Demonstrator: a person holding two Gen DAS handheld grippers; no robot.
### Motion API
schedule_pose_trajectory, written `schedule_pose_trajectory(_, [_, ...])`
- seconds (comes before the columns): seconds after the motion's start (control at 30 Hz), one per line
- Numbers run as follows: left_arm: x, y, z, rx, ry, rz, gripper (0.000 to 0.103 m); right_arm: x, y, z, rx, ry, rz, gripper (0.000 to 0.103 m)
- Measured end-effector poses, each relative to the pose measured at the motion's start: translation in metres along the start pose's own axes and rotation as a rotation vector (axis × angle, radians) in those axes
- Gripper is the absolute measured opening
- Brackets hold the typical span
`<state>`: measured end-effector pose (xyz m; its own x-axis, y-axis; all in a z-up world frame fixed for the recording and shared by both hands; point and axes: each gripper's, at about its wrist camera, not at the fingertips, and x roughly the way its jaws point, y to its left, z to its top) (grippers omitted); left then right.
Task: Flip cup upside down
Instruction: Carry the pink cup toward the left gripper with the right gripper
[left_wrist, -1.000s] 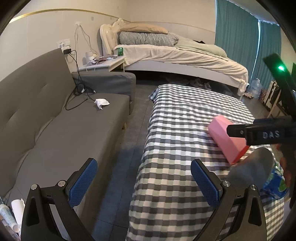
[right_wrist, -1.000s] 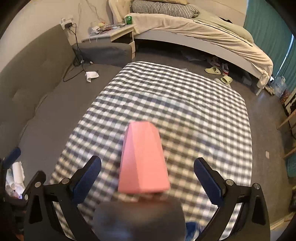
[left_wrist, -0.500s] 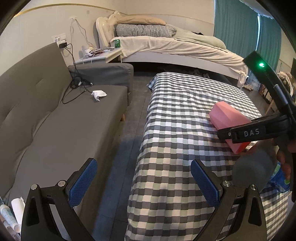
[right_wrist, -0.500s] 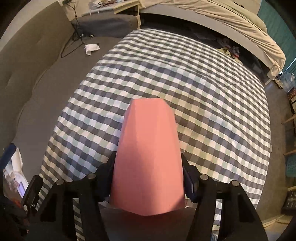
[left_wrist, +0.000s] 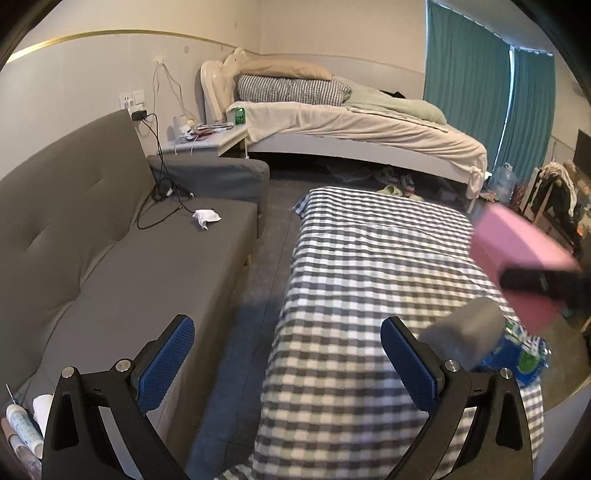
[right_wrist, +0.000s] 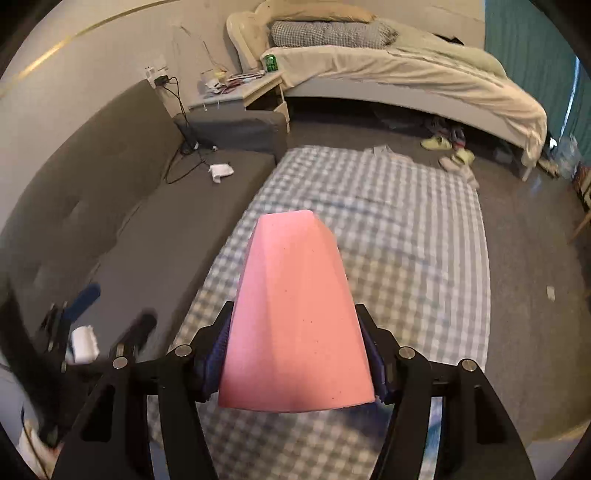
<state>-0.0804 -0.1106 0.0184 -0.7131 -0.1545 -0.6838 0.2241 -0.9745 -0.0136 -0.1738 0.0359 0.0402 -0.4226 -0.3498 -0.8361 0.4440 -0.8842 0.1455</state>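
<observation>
The pink faceted cup (right_wrist: 295, 317) is clamped between the blue pads of my right gripper (right_wrist: 295, 365), lying lengthwise along the fingers with its narrow end pointing away, held above the checked table (right_wrist: 406, 240). In the left wrist view the cup (left_wrist: 517, 254) is blurred at the right edge, raised off the cloth. My left gripper (left_wrist: 291, 362) is open and empty, low at the near left edge of the table (left_wrist: 351, 295), over the gap to the sofa.
A grey sofa (left_wrist: 129, 258) with a cable and a crumpled tissue (left_wrist: 206, 218) runs along the left. A grey object (left_wrist: 465, 336) and a blue-green packet (left_wrist: 524, 354) lie near the table's right corner. A bed (left_wrist: 351, 129) stands behind.
My right gripper closed on the pink cup and lifted it off the table, tilting upward. The left gripper stayed open and shifted only slightly.
</observation>
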Motion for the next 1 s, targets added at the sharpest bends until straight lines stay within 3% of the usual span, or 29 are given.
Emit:
schedule_pose_trajectory(0.13, [-0.009,-0.008,-0.017,-0.015,0.012,-0.02,0.103,-0.01,-0.006,-0.057,0.046,0.034,-0.025,0.061])
schedule_pose_trajectory(0.37, [-0.011,-0.036,-0.056,0.03,0.074,-0.051,0.103,0.032,-0.013,-0.13,0.074,0.156,-0.04,0.061])
schedule_pose_trajectory(0.67, [-0.015,-0.066,-0.075,0.171,0.072,-0.026,0.103,0.048,-0.025,-0.156,0.056,0.208,-0.042,0.061])
schedule_pose_trajectory(0.7, [-0.014,-0.067,-0.075,0.169,0.076,-0.026,0.103,0.046,-0.025,-0.159,0.049,0.209,-0.029,0.064])
schedule_pose_trajectory(0.73, [-0.012,-0.067,-0.075,0.167,0.081,-0.025,0.103,0.045,-0.027,-0.161,0.045,0.216,-0.024,0.075])
schedule_pose_trajectory(0.9, [-0.009,-0.074,-0.073,0.151,0.119,-0.058,0.103,0.004,-0.042,-0.167,0.026,0.128,-0.027,0.088])
schedule_pose_trajectory(1.0, [-0.011,-0.087,-0.068,0.136,0.136,-0.095,0.103,-0.035,-0.061,-0.169,0.042,0.036,-0.049,0.09])
